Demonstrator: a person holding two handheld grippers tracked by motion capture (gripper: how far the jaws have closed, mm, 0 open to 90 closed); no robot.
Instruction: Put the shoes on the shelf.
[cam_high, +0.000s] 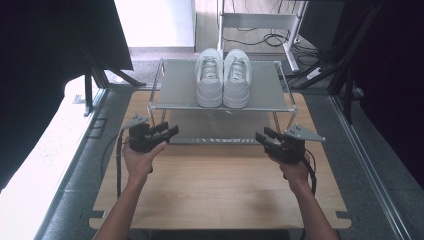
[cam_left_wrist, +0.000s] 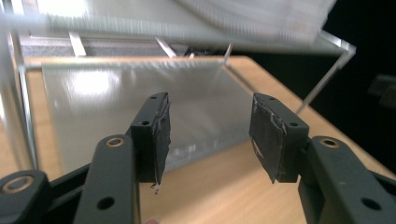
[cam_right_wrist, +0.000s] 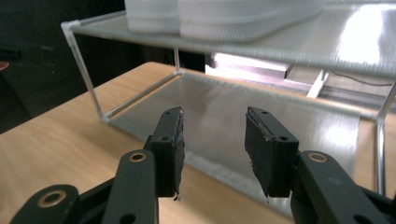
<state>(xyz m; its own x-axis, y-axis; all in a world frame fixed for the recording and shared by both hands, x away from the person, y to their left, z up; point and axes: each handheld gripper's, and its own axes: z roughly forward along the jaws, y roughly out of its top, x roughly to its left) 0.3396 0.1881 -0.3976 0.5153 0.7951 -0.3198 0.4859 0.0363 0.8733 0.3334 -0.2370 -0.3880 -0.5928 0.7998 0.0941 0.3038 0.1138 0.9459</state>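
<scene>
A pair of white sneakers (cam_high: 223, 77) stands side by side on the top shelf of a two-tier metal rack (cam_high: 175, 95). Their soles show at the top of the left gripper view (cam_left_wrist: 261, 21) and the right gripper view (cam_right_wrist: 210, 16). My left gripper (cam_high: 167, 131) hovers open in front of the rack's left side, nothing between its jaws (cam_left_wrist: 208, 135). My right gripper (cam_high: 264, 135) is open too, at the rack's right front, jaws empty (cam_right_wrist: 214, 147). Both point at the bare lower shelf (cam_left_wrist: 140, 102) (cam_right_wrist: 261, 121).
The rack stands at the far end of a wooden tabletop (cam_high: 220, 185). A white wall runs along the left (cam_high: 35, 150). Dark frames and cables lie behind and to the right (cam_high: 320, 55).
</scene>
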